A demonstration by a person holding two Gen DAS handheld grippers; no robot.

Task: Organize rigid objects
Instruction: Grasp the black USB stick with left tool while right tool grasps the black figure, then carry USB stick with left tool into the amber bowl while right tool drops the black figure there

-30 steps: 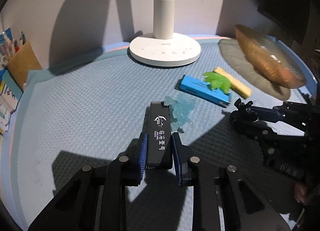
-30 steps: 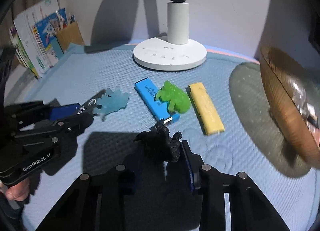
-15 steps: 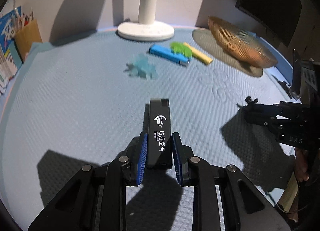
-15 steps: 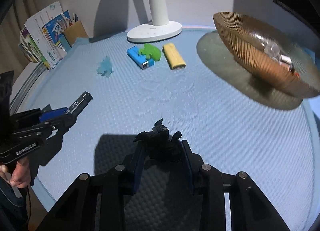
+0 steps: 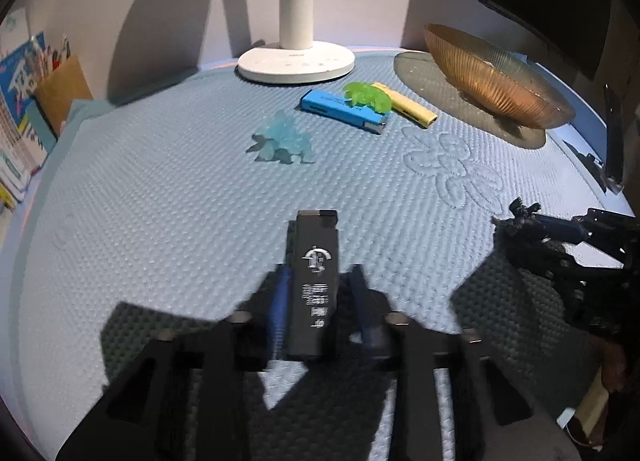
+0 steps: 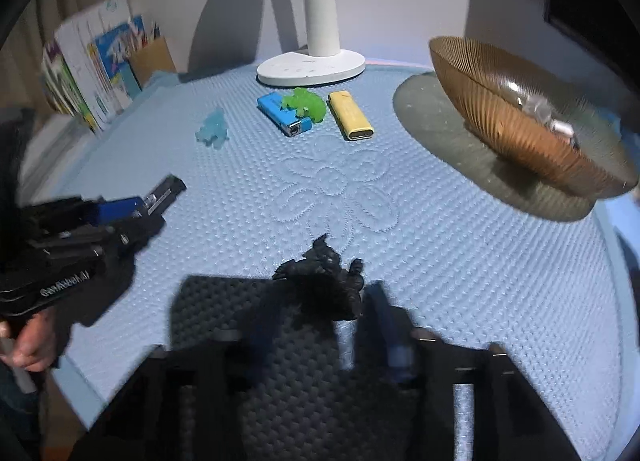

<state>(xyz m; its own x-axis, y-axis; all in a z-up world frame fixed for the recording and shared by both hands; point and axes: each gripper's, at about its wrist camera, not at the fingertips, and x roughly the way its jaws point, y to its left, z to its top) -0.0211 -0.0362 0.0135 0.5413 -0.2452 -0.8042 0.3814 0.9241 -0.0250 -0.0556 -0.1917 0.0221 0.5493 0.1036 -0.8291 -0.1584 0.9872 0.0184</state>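
My left gripper (image 5: 319, 293) is shut on a black lighter (image 5: 316, 273) with white print, held above the blue mat near its front. In the right wrist view the same lighter (image 6: 166, 191) juts from that gripper at the left. My right gripper (image 6: 324, 301) is shut on a black toy figure (image 6: 326, 281); it shows at the right of the left wrist view as the figure (image 5: 518, 215). On the mat near the lamp lie a blue lighter (image 5: 344, 111), a green toy figure (image 5: 366, 93), a yellow lighter (image 5: 406, 109) and a pale blue toy figure (image 5: 282, 139).
A white lamp base (image 5: 296, 61) stands at the back. An amber ribbed bowl (image 6: 516, 129) holding small items sits at the right. Books and a brown holder (image 6: 100, 65) stand at the back left. A hand (image 6: 28, 341) grips the left gripper's handle.
Both grippers pulled back from the cluster by the lamp, each keeping its object. The lighters and toy figures on the mat now look farther away.
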